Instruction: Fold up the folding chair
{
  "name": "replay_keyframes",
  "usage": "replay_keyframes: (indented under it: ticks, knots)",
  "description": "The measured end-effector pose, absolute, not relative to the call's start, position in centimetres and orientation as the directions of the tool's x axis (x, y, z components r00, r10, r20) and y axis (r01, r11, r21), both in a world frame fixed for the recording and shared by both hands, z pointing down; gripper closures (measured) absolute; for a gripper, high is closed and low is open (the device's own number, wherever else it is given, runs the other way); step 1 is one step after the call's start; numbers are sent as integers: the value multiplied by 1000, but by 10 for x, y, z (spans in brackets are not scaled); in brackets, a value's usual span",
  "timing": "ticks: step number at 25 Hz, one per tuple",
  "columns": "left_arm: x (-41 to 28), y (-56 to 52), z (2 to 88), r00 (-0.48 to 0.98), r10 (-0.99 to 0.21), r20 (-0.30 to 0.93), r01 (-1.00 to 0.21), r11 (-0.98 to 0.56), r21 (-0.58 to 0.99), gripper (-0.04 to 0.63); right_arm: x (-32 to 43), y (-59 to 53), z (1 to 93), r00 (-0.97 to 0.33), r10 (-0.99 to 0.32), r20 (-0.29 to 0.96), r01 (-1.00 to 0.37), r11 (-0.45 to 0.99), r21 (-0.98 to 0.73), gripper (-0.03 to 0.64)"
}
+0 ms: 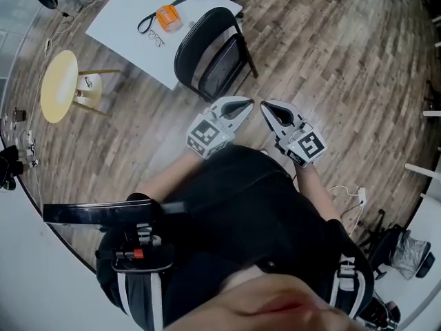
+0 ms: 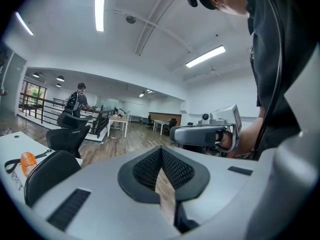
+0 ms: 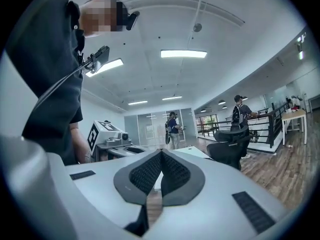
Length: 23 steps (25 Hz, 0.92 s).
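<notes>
The black folding chair (image 1: pixel 210 54) stands on the wood floor at the corner of the white table (image 1: pixel 131 26), a short way beyond both grippers. Its rounded back also shows low at the left in the left gripper view (image 2: pixel 47 171). My left gripper (image 1: pixel 248 104) and right gripper (image 1: pixel 265 105) are held up side by side in front of the person's chest, tips nearly meeting. Both are apart from the chair. The left gripper (image 2: pixel 161 149) has its ribbed pads pressed together with nothing between them. The right gripper (image 3: pixel 161 153) is shut and empty the same way.
On the white table lie an orange object (image 1: pixel 167 17), a lanyard and glasses. A round yellow side table (image 1: pixel 58 85) stands at the left. A cable and plug (image 1: pixel 358 197) lie at the right. A black office chair (image 2: pixel 67 134) and people stand farther off.
</notes>
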State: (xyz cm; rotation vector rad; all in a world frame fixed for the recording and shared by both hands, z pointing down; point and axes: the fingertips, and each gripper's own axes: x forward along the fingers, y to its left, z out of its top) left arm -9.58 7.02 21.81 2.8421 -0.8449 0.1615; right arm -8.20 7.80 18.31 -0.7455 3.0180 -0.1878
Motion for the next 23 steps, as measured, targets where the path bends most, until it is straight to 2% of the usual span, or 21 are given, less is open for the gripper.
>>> replay_keyframes:
  ticks: [8, 16, 23]
  knots:
    - [-92, 74, 221, 856, -494, 156, -515, -843, 154, 591, -74, 75, 179, -870, -492, 42, -493, 866, -80, 609]
    - [-91, 70, 212, 845, -519, 133, -535, -830, 156, 591, -69, 73, 174, -869, -494, 10, -488, 856, -168, 609]
    - [-90, 72, 210, 838, -529, 135, -545, -825, 152, 591, -65, 75, 176, -870, -493, 17, -489, 856, -167, 609]
